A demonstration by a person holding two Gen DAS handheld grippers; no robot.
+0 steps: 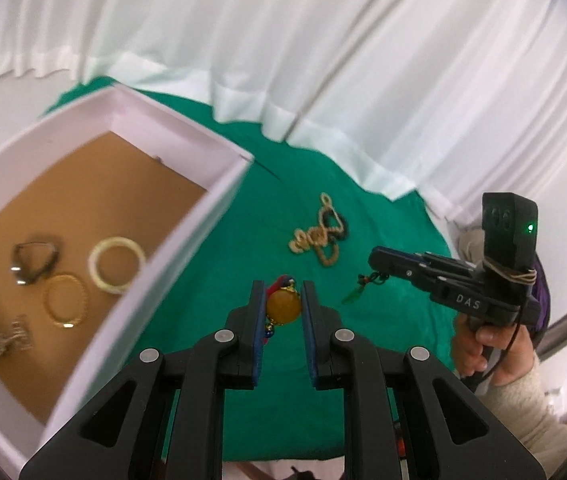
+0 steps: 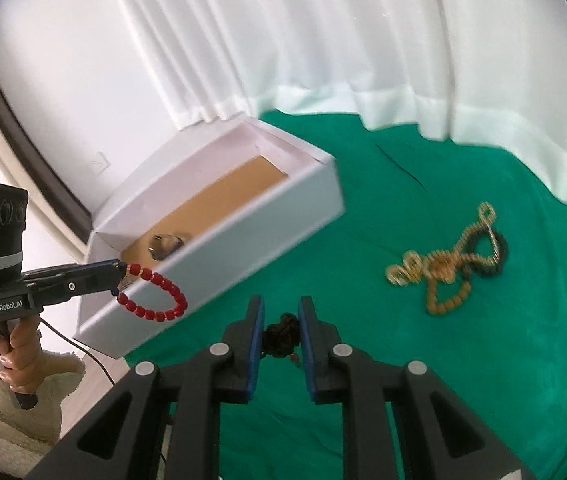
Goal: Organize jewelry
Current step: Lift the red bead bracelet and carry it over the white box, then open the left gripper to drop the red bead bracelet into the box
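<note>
Left gripper (image 1: 282,308): jaws closed onto an amber bead (image 1: 283,309), which sits between the blue pads; red and blue cord shows above it. In the right wrist view a loop of red beads (image 2: 155,294) hangs from this gripper's tip, in front of the box's near wall.
Right gripper (image 2: 281,330): jaws narrowed on a dark knotted cord (image 2: 282,334); in the left wrist view a small green pendant (image 1: 350,296) dangles from its tip above the cloth.
Box (image 1: 187,236): white walls, brown floor, lid off, resting on the green cloth (image 1: 383,320) just left of the left gripper.
Box contents, five pieces: one gold bangle (image 1: 65,300), one cream bangle (image 1: 116,264), one dark bracelet with metal ends (image 1: 33,262), and one pale chain piece (image 1: 5,338) near the corner, too blurred to name.
Loose pile (image 1: 319,238): farther out on the cloth, one tangle of gold chain, tan beads and dark beads; the strands overlap, so their count cannot be told.
Backdrop: white curtain (image 1: 323,40) draped along the cloth's far edge.
</note>
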